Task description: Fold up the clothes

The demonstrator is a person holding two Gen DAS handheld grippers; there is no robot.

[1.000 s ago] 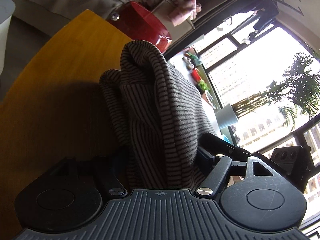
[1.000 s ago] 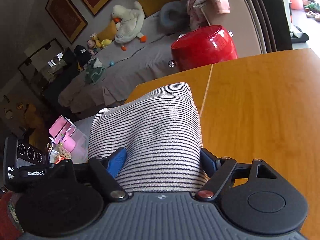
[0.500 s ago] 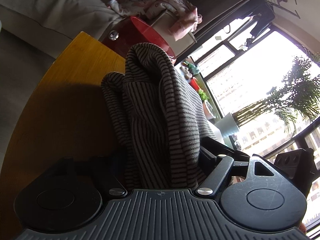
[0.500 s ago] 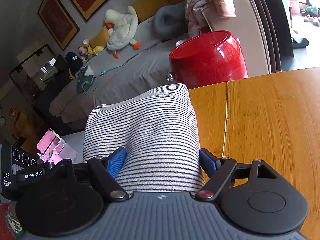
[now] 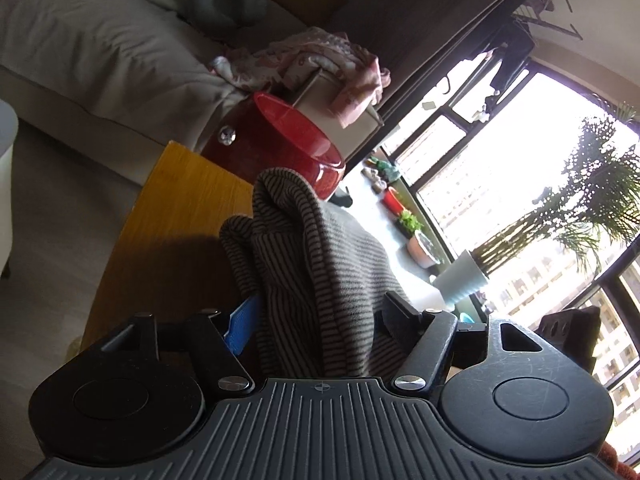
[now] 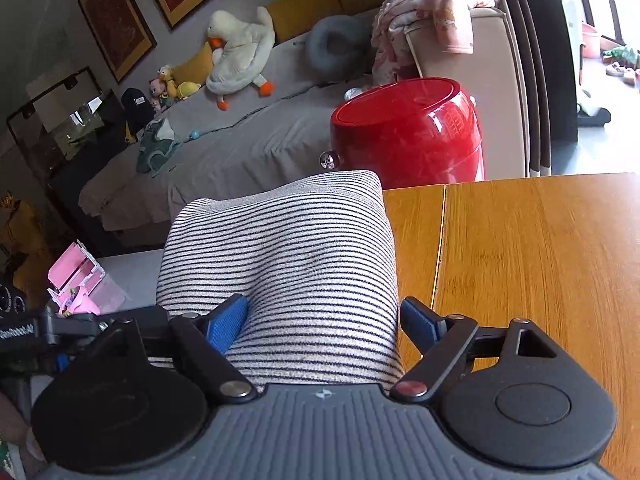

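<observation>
So the left gripper (image 5: 320, 312) is clamped on a bunched wad of the striped garment (image 5: 320, 264). Its jaws have just been closing in a bit, with the cloth thick between them. The blue pad (image 5: 242, 320) on one side is seen right against the fabric, and the other finger is half buried in it. The right gripper (image 6: 320, 316) has a smoother, rolled-over edge of the same striped garment (image 6: 288, 264) filling the gap. One blue pad (image 6: 228, 322) is pressed into the cloth. The other sits just at its edge, and whether it actually bites can't be told for sure, but the cloth looks gripped there too.

Going outward: the garment is held up off the wooden table (image 6: 540, 260), draped over both sets of fingers, with the bare tabletop seen beside and beyond it. A red bin (image 6: 408, 136) stands past the table's far edge, and a grey sofa (image 6: 248, 148) with a plush duck (image 6: 240, 56) is behind that.

As for progress, probably the middle of a fold is being looked at: layers are doubled over in the left view, but nothing is laid flat yet. Left to do, as judged from this: the cloth gets lowered, smoothed, let go, and any last fold finished.
</observation>
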